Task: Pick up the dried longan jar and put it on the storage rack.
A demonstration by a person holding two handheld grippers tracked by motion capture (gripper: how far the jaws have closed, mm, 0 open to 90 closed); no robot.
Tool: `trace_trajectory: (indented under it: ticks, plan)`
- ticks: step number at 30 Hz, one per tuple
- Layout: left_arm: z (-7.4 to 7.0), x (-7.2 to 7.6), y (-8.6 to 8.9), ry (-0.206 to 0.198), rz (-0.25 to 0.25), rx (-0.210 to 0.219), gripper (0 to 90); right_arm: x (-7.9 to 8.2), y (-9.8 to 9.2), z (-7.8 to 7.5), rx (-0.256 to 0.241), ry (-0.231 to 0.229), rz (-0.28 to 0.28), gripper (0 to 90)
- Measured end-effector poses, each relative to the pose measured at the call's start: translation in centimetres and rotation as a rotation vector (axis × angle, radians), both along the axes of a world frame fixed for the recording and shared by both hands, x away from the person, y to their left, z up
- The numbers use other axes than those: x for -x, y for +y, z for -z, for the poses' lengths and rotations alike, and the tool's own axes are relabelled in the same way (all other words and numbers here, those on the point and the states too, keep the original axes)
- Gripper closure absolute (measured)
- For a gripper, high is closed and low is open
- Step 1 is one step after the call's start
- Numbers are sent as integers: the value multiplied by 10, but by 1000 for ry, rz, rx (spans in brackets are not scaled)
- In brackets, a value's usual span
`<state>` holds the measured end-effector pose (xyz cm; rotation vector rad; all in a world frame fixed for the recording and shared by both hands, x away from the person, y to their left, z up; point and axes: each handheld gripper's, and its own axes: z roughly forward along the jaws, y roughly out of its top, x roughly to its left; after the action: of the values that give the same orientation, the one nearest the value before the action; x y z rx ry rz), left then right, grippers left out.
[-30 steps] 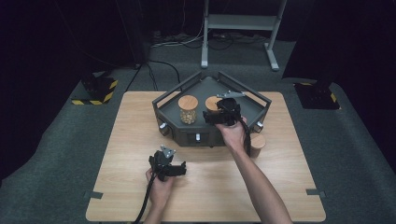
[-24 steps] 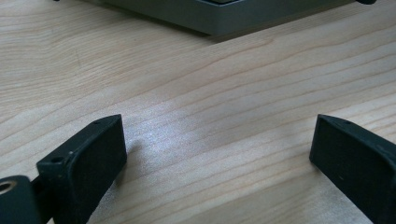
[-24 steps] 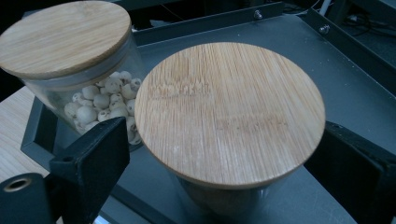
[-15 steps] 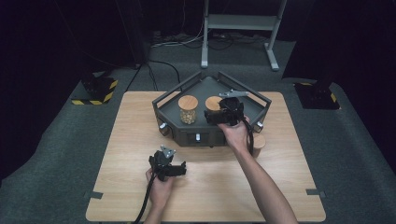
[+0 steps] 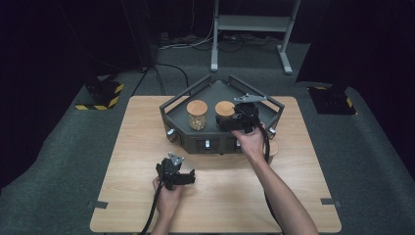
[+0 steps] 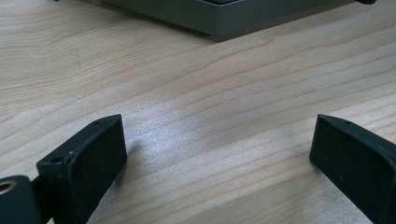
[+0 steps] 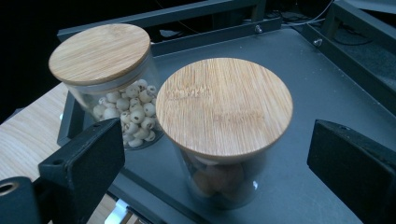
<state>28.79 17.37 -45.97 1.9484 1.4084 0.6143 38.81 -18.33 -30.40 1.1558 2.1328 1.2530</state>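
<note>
Two glass jars with bamboo lids stand in a dark grey angular tray [image 5: 215,145]. The left jar [image 5: 196,113] [image 7: 100,53] holds pale beads. Brownish pieces fill the right jar [image 5: 224,108] [image 7: 224,107]. My right gripper [image 5: 229,122] [image 7: 219,151] hovers over the tray, open, with its jaws wide on either side of the right jar and not touching it. Above bare wood near the front of the table [image 5: 122,161], my left gripper [image 5: 180,177] [image 6: 217,149] is open with nothing between its jaws.
The tray's raised rails [image 5: 254,88] enclose the jars at the back and sides, and its near edge [image 6: 224,18] lies ahead of the left gripper. A round wooden-topped item [image 5: 272,148] lies right of the tray, partly hidden by the forearm. A metal stand [image 5: 249,29] is beyond the table.
My right gripper has shifted slightly to the right, so more of the right jar's lid shows. The left gripper and both jars have stayed put.
</note>
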Motion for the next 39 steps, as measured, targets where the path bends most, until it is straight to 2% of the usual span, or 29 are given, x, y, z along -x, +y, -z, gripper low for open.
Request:
trace_trajectory:
  ticks: [18, 26, 39]
  plan:
    - [0, 0, 0, 1, 2, -2, 38, 17, -28, -11, -3, -22, -30, 37]
    - [0, 0, 0, 1, 2, -2, 38, 20, -39, -14, -10, -11, -54, 42]
    - [0, 0, 0, 1, 2, -1, 37, 30, -65, -14, -15, -20, -36, 43]
